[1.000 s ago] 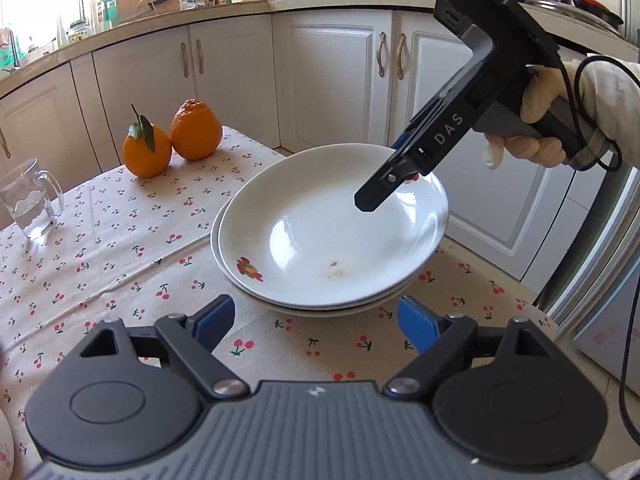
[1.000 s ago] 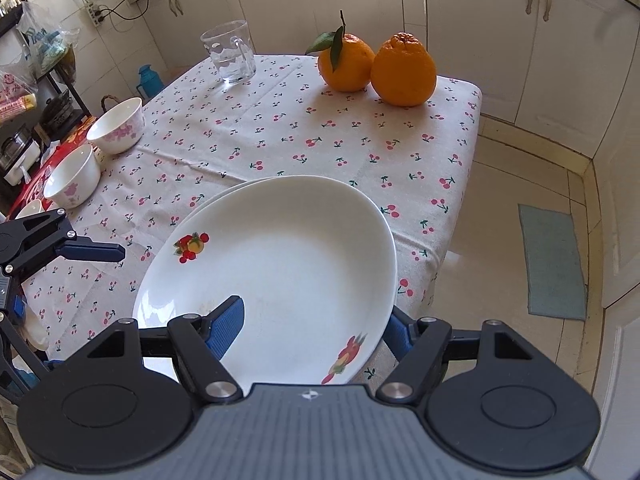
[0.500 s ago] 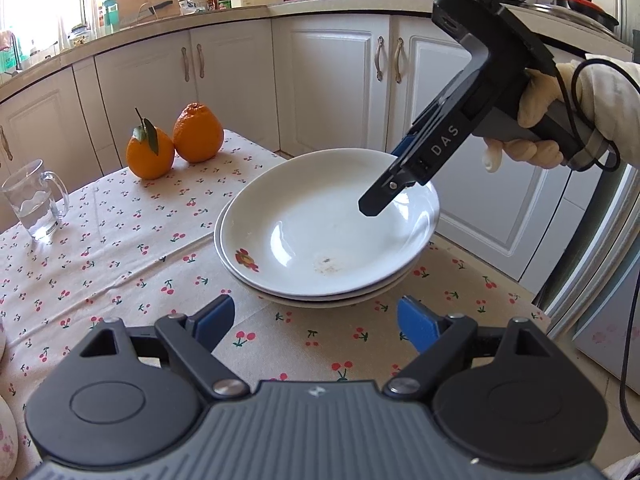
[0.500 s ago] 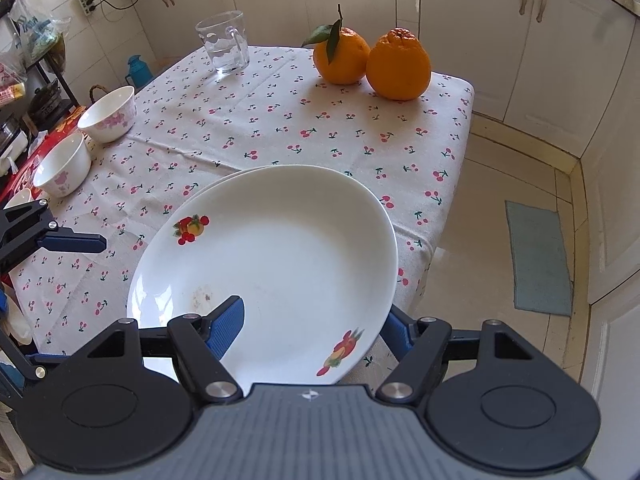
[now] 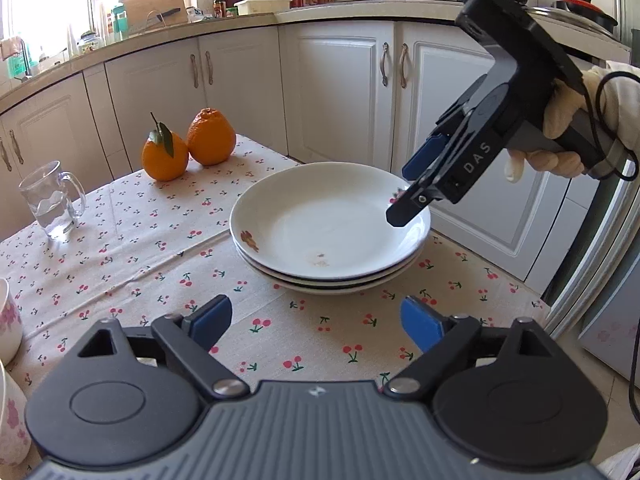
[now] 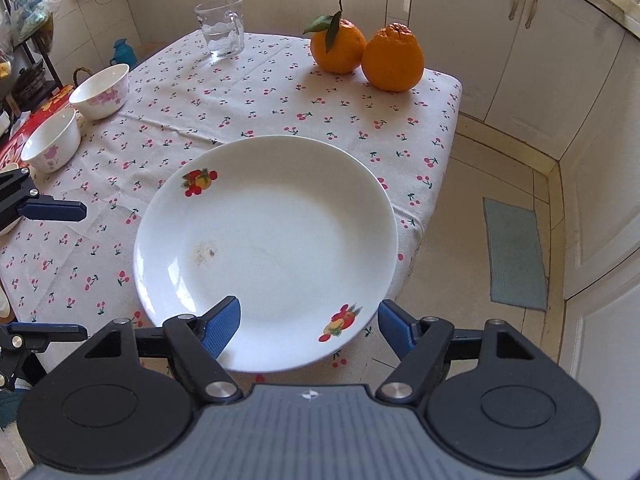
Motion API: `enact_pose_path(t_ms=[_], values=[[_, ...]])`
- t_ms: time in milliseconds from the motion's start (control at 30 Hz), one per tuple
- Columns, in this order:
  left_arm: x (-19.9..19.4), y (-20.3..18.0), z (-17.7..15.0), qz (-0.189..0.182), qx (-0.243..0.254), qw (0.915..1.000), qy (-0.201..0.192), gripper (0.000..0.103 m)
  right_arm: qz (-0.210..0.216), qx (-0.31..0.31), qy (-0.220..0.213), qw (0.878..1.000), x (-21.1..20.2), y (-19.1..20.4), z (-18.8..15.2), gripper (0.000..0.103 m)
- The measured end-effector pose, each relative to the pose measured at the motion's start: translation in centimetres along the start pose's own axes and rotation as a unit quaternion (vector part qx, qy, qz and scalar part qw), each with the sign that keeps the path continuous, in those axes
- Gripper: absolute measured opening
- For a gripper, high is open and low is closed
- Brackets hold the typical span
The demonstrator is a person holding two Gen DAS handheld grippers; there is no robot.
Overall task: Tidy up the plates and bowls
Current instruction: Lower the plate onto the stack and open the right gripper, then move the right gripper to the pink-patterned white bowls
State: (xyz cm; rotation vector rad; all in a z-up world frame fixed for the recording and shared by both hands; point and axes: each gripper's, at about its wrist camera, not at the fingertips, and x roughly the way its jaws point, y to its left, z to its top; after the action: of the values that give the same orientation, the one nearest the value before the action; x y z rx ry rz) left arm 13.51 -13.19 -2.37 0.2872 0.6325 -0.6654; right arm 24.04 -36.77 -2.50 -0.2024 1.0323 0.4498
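A stack of white plates with fruit prints (image 5: pixel 328 232) rests on the cherry-print tablecloth (image 5: pixel 120 248) near the table's right corner; the top plate fills the right wrist view (image 6: pixel 272 248). My right gripper (image 6: pixel 308 320) is open, its fingers (image 5: pixel 416 196) just above the plate's near rim, one over the plate and one outside it. My left gripper (image 5: pixel 316 320) is open and empty, a little short of the stack. Two white bowls with pink flowers (image 6: pixel 102 96) (image 6: pixel 52 144) stand at the table's left side.
Two oranges (image 5: pixel 188 148) and a glass mug (image 5: pixel 52 204) stand at the table's far side. Another bowl (image 5: pixel 8 320) is at the left edge of the left wrist view. The table edge drops to the floor and a mat (image 6: pixel 516 252) right of the plates.
The top plate has come down level onto the stack. My right gripper has opened and let it go, then pulled back slightly. My left gripper has backed away a little.
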Motion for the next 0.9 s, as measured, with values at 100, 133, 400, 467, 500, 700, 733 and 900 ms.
enact_pose_path(t_ms=[100, 133, 400, 467, 500, 700, 733, 900], values=[[-1.1, 0.5, -0.4, 0.011, -0.002, 0.9999, -0.006, 0.094, -0.001, -0.007, -0.022, 1.000, -1.1, 1.9, -0.1, 0.099], [-1.6, 0.8, -0.6, 0.015, -0.003, 0.9998, -0.008, 0.094, -0.008, -0.010, -0.031, 0.999, -1.4, 2.7, -0.1, 0.101], [-5.9, 3.0, -2.9, 0.052, -0.014, 0.9983, -0.021, 0.095, -0.037, -0.017, -0.091, 0.995, -2.5, 9.8, 0.0, 0.103], [-7.1, 3.6, -3.8, 0.063, -0.018, 0.9976, -0.023, 0.099, -0.048, -0.025, -0.104, 0.993, -2.4, 11.8, 0.0, 0.103], [-7.8, 3.9, -4.2, 0.067, -0.022, 0.9972, -0.024, 0.100, -0.050, -0.030, -0.107, 0.993, -2.3, 12.8, 0.1, 0.103], [-12.1, 6.5, -7.2, 0.080, -0.039, 0.9959, -0.013, 0.100, -0.035, -0.066, -0.117, 0.990, -1.1, 18.8, 0.5, 0.103], [-12.7, 6.9, -7.7, 0.084, -0.041, 0.9955, -0.012, 0.100, -0.031, -0.074, -0.116, 0.990, -0.9, 19.7, 0.6, 0.103], [-15.8, 9.4, -10.8, 0.108, -0.051, 0.9929, -0.006, 0.100, -0.014, -0.092, -0.127, 0.988, -0.1, 23.8, 1.4, 0.103]])
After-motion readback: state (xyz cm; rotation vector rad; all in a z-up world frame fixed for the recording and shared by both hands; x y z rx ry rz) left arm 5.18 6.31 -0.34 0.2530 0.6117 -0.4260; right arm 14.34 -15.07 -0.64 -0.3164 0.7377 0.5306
